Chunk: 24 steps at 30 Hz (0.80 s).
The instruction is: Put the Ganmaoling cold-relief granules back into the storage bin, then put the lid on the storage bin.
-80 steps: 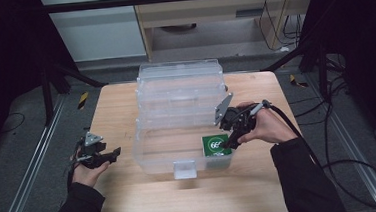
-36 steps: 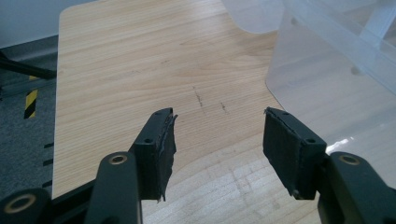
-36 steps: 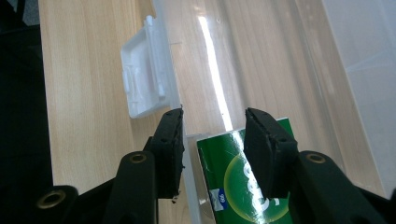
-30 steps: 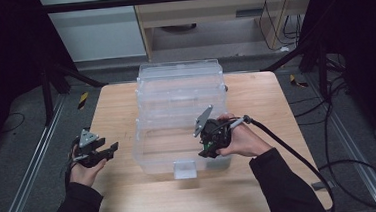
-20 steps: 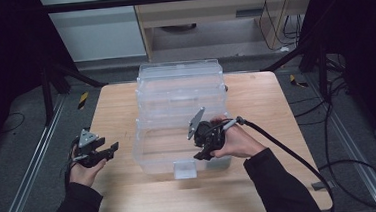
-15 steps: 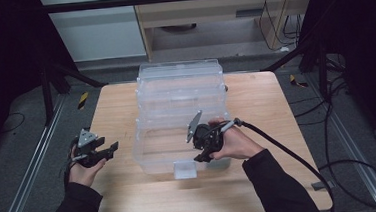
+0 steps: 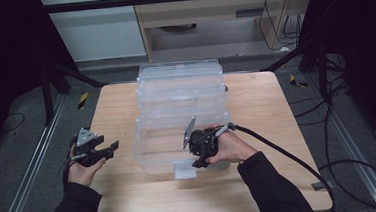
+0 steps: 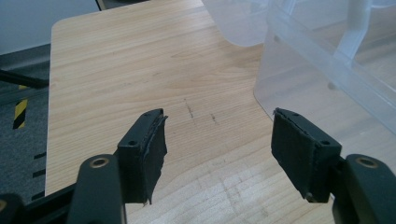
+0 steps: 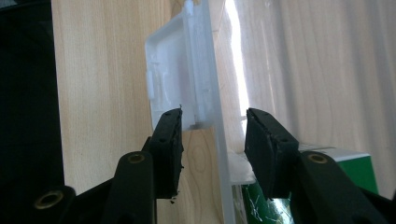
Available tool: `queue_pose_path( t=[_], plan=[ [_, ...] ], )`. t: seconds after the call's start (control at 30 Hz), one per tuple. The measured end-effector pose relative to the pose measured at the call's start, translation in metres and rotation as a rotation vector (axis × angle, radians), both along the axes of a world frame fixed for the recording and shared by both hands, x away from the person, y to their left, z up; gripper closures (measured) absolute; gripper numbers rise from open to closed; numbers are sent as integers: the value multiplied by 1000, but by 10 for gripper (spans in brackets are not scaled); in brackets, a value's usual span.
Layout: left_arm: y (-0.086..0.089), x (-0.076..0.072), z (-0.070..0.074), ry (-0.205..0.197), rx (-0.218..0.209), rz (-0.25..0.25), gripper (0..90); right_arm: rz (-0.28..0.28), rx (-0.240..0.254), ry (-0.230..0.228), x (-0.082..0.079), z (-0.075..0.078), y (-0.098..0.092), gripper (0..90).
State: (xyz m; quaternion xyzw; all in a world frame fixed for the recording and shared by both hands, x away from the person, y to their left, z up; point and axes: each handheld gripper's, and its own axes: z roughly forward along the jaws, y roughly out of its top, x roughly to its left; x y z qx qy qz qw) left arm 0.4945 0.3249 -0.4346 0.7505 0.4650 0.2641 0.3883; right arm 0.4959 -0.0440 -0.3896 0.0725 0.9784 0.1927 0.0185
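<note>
Clear plastic box sits on the desk; its front wall with the white latch stands between the right gripper jaws, untouched. Left gripper, beside the box, has just been opening, nothing between its jaws.

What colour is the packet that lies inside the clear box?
Green, with white marks; the packet shows best in the right gripper view.
</note>
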Motion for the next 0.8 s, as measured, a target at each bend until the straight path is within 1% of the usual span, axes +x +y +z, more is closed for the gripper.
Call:
queue_pose_path(
  t=[0.17,0.2,0.37,0.53,0.63,0.8],
  plan=[
    [0,0,3,-6,-8,-5,331,0,-25,12,1,-7,3,579],
    [0,0,4,-7,-7,-6,332,-1,-37,15,1,-8,4,580],
    [-1,-1,8,-10,-10,-14,332,3,-55,23,1,-12,5,591],
    [-3,-2,13,-16,-20,-36,332,5,-52,35,2,-12,5,612],
    [-5,-2,17,-16,-16,-60,337,2,-51,48,3,-12,5,631],
    [-5,-3,25,-24,-20,-77,349,6,-49,60,3,-12,5,660]
  ],
)
